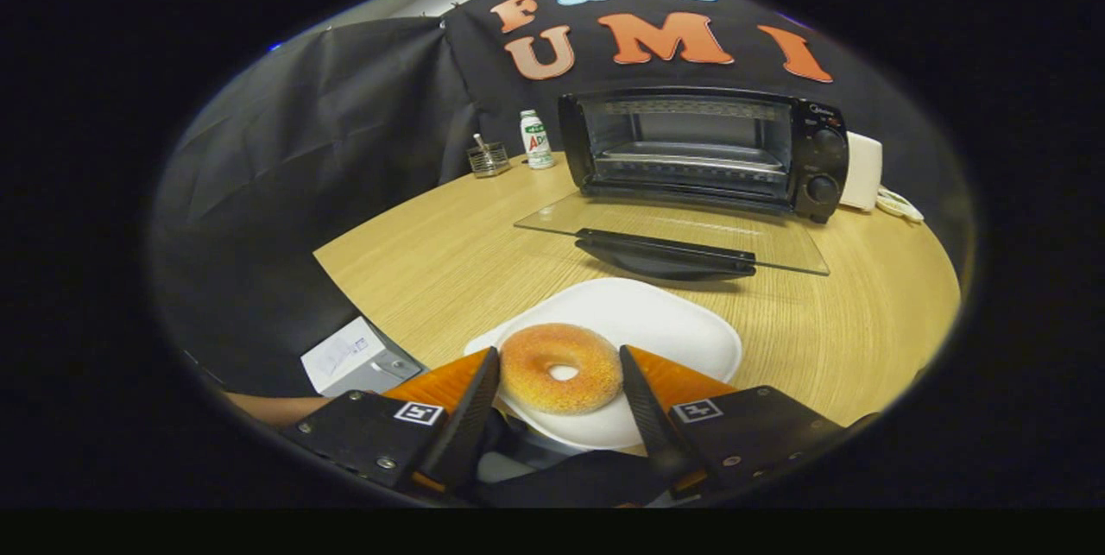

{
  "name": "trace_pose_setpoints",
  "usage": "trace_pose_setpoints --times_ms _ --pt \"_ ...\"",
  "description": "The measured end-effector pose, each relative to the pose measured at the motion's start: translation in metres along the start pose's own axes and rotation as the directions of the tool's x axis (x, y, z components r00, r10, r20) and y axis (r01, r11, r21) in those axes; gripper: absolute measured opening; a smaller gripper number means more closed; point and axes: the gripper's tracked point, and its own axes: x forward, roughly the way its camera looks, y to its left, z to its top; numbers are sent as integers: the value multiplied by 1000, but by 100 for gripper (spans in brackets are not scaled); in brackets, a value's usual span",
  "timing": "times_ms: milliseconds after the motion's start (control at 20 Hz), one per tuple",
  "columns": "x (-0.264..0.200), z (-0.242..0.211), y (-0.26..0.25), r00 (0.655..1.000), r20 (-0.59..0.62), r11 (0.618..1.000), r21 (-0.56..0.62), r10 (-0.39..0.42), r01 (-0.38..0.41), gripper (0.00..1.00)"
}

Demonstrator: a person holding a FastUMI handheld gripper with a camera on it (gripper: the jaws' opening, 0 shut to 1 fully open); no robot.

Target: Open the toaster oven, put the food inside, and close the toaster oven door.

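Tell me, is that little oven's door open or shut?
Open. The toaster oven has its glass door folded flat over the table, the rack inside visible. The gripper straddles the donut.

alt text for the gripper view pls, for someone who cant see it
The tongs flank a golden ring doughnut on a white plate, fingers at its sides. Beyond, on the round wooden table, a black toaster oven has its glass door folded down open.
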Motion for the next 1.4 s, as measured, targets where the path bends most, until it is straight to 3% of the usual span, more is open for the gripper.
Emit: trace_pose_setpoints --times_ms 150,350,600,900,1400 --pt "-1 3 -5 1000 6 995 103 13 -13 66" --pt "-3 17 -1 996 66 960 268 63 -79 54" --pt "-9 56 4 962 228 853 460 152 -244 54" --pt "-8 112 -11 909 393 763 544 137 -350 54" --pt "29 205 -80 876 482 770 555 9 -314 53"
